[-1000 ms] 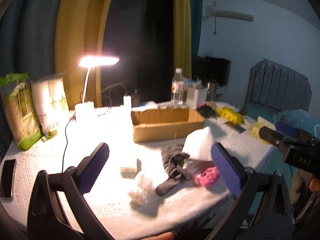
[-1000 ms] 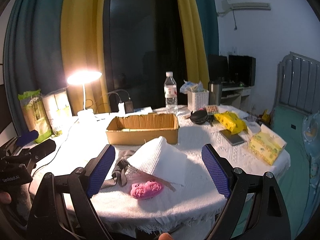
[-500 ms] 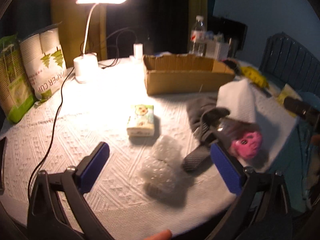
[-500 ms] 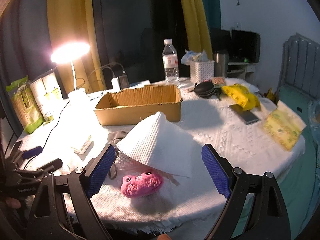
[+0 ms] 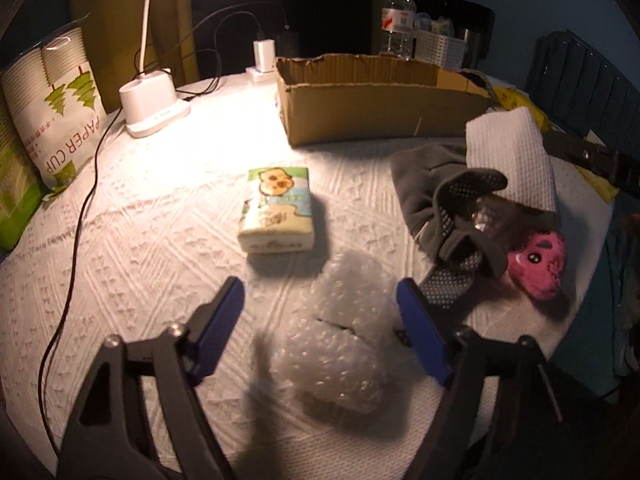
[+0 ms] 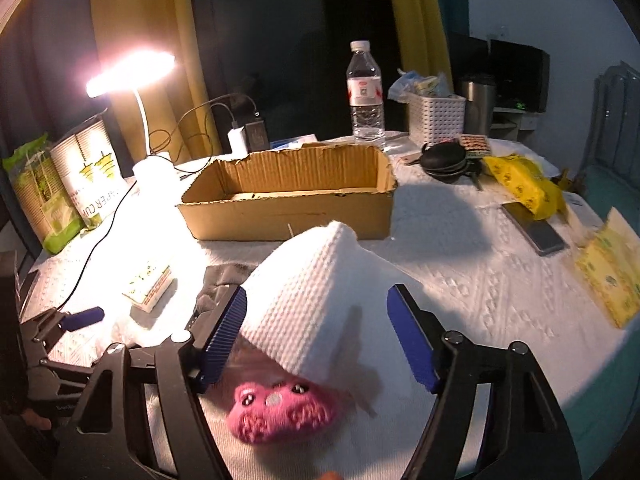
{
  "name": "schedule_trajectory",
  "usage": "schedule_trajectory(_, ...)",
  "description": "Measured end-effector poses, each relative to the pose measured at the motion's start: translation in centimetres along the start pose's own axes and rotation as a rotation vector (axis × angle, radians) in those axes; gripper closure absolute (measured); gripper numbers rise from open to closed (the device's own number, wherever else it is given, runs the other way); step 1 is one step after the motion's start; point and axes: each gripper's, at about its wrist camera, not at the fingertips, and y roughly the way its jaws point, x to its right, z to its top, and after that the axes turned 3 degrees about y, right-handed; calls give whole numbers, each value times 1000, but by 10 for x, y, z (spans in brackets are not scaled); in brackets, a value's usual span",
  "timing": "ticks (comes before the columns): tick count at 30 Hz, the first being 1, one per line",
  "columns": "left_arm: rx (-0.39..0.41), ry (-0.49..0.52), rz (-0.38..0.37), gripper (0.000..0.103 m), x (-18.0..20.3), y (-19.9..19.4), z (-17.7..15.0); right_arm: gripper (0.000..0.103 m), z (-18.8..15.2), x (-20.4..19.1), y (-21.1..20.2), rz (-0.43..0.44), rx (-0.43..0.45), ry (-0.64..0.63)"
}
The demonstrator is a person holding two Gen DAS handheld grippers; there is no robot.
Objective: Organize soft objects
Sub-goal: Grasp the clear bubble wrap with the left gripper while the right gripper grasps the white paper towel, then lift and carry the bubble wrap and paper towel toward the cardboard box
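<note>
My left gripper [image 5: 320, 320] is open, its blue pads either side of a clear bubble-wrap wad [image 5: 340, 336] on the white tablecloth. A tissue pack [image 5: 278, 210] lies just beyond. To the right lie a grey dotted glove [image 5: 448, 204], a white waffle cloth [image 5: 510, 160] and a pink plush toy [image 5: 540, 260]. My right gripper [image 6: 316, 336] is open, straddling the raised white cloth [image 6: 316, 292], with the pink plush [image 6: 280, 408] just below it. An open cardboard box [image 6: 288, 196] stands behind.
A lit desk lamp [image 6: 152, 160], paper-cup sleeve [image 6: 92, 172] and green pack stand at the left. A water bottle [image 6: 365, 92], white basket [image 6: 436, 118], black case, yellow bags and a phone [image 6: 536, 232] sit at the back and right. A black cable [image 5: 76, 220] crosses the cloth.
Both grippers have tilted down and moved forward toward the table. The left now straddles the bubble wrap; the right is closer over the white cloth and pink plush.
</note>
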Motion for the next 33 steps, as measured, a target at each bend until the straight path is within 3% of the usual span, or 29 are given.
schedule_trajectory(1, -9, -2, -11, 41, -2, 1, 0, 53, 1, 0, 4, 2, -7, 6)
schedule_trajectory(2, -19, -5, -19, 43, -3, 2, 0, 58, 2, 1, 8, 4, -16, 12)
schedule_trajectory(5, -50, -16, -48, 51, -6, 8, -1, 62, 2, 2, 19, 27, -42, 17)
schedule_trajectory(6, -56, -24, -61, 56, -7, 9, -1, 67, 3, 1, 20, 26, -42, 13)
schedule_trajectory(7, -57, -28, -73, 58, -7, 10, -1, 82, 3, 1, 20, 25, -39, 5)
schedule_trajectory(8, -54, -29, -71, 59, -7, 9, 0, 90, 3, 0, 20, 26, -37, -6)
schedule_trajectory(10, -46, -32, -75, 61, -8, 8, 3, 95, 4, -1, 17, 35, -22, -23)
schedule_trajectory(23, 117, -42, -92, 61, -4, -24, 54, 96, 42, 8, -35, 97, 157, -49)
schedule_trajectory(25, 130, -43, -93, 61, -2, -26, 62, 96, 49, 14, -40, 128, 171, -38)
schedule_trajectory(33, 169, -34, -84, 61, 7, -33, 75, 96, 49, 41, -39, 97, 163, 8)
